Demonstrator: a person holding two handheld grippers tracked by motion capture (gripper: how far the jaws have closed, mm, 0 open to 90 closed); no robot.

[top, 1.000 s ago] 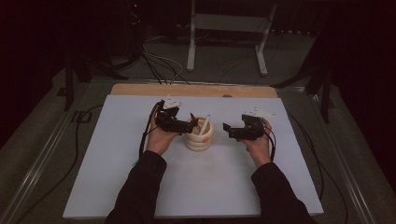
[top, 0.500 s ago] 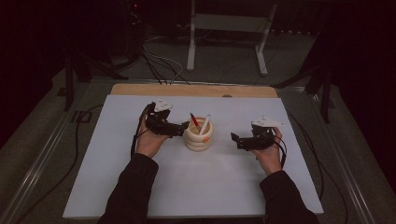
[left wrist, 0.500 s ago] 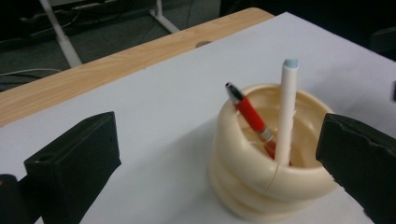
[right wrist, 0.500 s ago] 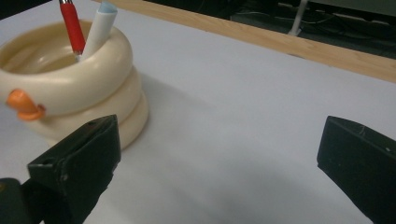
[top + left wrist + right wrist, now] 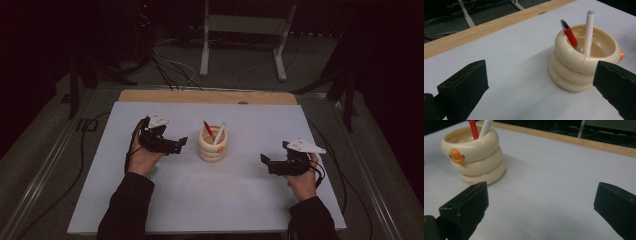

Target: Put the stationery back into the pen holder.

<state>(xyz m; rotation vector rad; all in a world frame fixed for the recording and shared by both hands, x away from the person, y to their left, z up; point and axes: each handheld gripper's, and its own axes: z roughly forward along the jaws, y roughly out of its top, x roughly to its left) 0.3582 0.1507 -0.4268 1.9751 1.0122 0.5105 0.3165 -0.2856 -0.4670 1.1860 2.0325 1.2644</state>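
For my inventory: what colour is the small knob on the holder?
Orange knob, clearest in the right gripper view.

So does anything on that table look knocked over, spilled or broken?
Nothing stands out. The cream holder stands upright on the white table, with the red pen and white pen leaning inside it. Both tongs are open and apart from it.

Cream holder (image 5: 212,145), red pen (image 5: 570,36), seemingly white pen (image 5: 589,31).
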